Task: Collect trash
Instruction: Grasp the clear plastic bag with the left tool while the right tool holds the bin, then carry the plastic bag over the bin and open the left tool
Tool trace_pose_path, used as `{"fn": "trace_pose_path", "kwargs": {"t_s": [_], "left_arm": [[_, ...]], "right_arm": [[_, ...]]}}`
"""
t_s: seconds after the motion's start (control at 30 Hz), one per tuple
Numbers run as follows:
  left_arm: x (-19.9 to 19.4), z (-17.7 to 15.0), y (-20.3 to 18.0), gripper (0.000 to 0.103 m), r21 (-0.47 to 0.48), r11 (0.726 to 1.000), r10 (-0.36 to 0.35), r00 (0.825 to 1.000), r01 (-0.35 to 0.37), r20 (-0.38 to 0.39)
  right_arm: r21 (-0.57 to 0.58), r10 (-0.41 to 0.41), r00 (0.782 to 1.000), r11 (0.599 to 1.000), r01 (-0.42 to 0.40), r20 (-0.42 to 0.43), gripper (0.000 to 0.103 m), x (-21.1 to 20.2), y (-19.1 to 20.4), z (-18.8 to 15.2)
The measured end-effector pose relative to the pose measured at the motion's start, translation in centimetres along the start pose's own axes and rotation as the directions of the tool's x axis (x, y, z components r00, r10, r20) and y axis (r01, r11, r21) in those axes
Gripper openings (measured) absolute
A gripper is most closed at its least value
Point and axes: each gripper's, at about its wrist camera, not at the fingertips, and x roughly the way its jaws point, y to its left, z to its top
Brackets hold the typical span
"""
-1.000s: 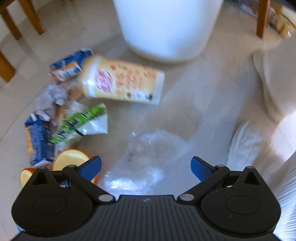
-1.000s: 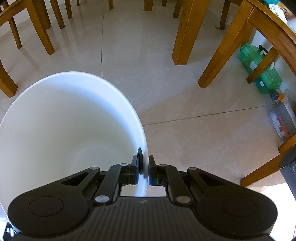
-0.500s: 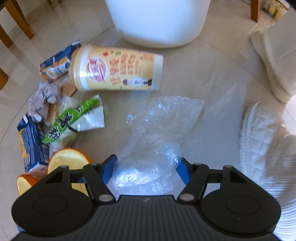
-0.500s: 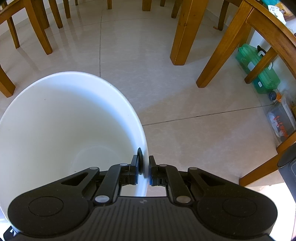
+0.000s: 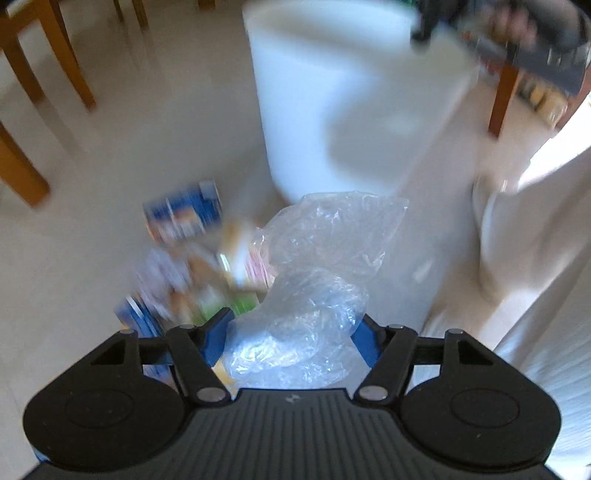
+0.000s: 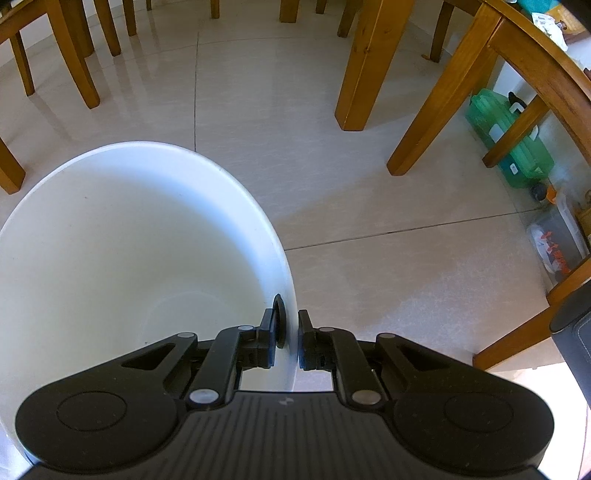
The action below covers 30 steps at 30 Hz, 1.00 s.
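My left gripper (image 5: 291,332) is shut on a crumpled clear plastic bag (image 5: 325,273), held off the floor and hanging forward from the blue fingers. Ahead stands the white trash bin (image 5: 332,110). Below the bag lies a blurred heap of trash (image 5: 184,266): blue cartons, a green wrapper, paper. My right gripper (image 6: 290,332) is shut on the rim of the white bin (image 6: 147,236), one finger inside and one outside; the bin's inside looks empty. In the left wrist view the right gripper (image 5: 517,33) and a hand show at the bin's top right.
Wooden chair and table legs (image 6: 360,74) surround the bin on the tiled floor (image 6: 369,206). A green container (image 6: 509,144) and bottles sit under the table at right. A person's white-clad leg and slipper (image 5: 517,229) stand right of the bin.
The left gripper closed on the plastic bag and lifted it off the floor toward the bin; the view is now motion-blurred. The right gripper has stayed clamped on the bin's rim.
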Motion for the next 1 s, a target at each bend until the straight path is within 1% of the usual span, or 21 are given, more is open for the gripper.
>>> {"fn": "trace_pose_path", "kwargs": {"t_s": [0.1, 0.17, 0.23, 0.27, 0.33, 0.37, 0.4, 0.43, 0.47, 0.5, 0.6, 0.7, 0.83, 1.0], "left_arm": [[-3.9, 4.1, 0.5, 0.068, 0.022, 1.0, 0.015, 0.996, -0.017, 0.084], [-6.0, 7.1, 0.3, 0.069, 0.068, 0.997, 0.038, 0.989, -0.048, 0.144], [-7.0, 10.0, -0.4, 0.069, 0.119, 0.99, 0.054, 0.977, -0.08, 0.208], [-7.1, 11.3, -0.7, 0.069, 0.129, 0.988, 0.059, 0.973, -0.089, 0.224], [-6.9, 13.9, -1.4, 0.071, 0.146, 0.986, 0.044, 0.967, -0.082, 0.25], [-6.7, 15.0, -1.7, 0.072, 0.148, 0.986, 0.034, 0.961, -0.077, 0.274], [-6.3, 16.0, -2.0, 0.077, 0.15, 0.986, 0.023, 0.955, -0.07, 0.295], [-5.8, 17.0, -2.4, 0.089, 0.147, 0.987, 0.013, 0.952, -0.061, 0.307], [-5.5, 17.6, -2.7, 0.094, 0.132, 0.989, 0.014, 0.948, -0.059, 0.318], [-5.2, 18.2, -3.0, 0.096, 0.114, 0.992, 0.015, 0.943, -0.056, 0.332], [-4.7, 18.7, -3.5, 0.096, 0.109, 0.994, -0.012, 0.94, -0.027, 0.341], [-4.7, 18.2, -3.3, 0.096, 0.109, 0.993, -0.002, 0.941, -0.037, 0.34], [-5.3, 17.2, -2.6, 0.096, 0.093, 0.994, 0.025, 0.946, -0.058, 0.322], [-5.3, 14.9, -0.5, 0.097, 0.039, 0.995, 0.074, 0.949, -0.091, 0.307]], "right_arm": [[0.008, 0.002, 1.0, 1.0, -0.002, -0.001, 0.014, 0.0, 0.0, 0.0], [0.014, 0.003, 1.0, 1.0, -0.003, -0.002, 0.014, 0.0, -0.1, 0.0], [0.018, 0.002, 1.0, 1.0, -0.002, -0.001, 0.014, -0.1, -0.1, 0.0], [0.017, 0.003, 1.0, 1.0, -0.003, -0.001, 0.014, -0.1, -0.1, 0.0], [0.019, 0.005, 1.0, 1.0, -0.005, -0.001, 0.014, -0.1, -0.2, 0.0], [0.022, 0.007, 1.0, 1.0, -0.007, -0.001, 0.014, -0.1, -0.2, 0.0], [0.023, 0.009, 1.0, 1.0, -0.009, -0.002, 0.014, -0.1, -0.3, 0.0], [0.026, 0.012, 1.0, 1.0, -0.012, -0.002, 0.014, -0.1, -0.4, 0.0], [0.031, 0.016, 1.0, 0.999, -0.016, -0.004, 0.014, -0.1, -0.5, 0.1], [0.034, 0.02, 1.0, 0.999, -0.02, -0.005, 0.014, -0.1, -0.6, 0.0], [0.041, 0.029, 1.0, 0.999, -0.028, -0.007, 0.014, 0.0, -0.8, 0.0], [0.038, 0.027, 1.0, 0.999, -0.027, -0.007, 0.014, 0.0, -0.8, 0.0], [0.042, 0.024, 1.0, 0.999, -0.024, -0.007, 0.014, 0.1, -0.6, 0.0], [0.036, 0.014, 1.0, 0.999, -0.014, -0.006, 0.014, 0.1, -0.4, -0.1]]}}
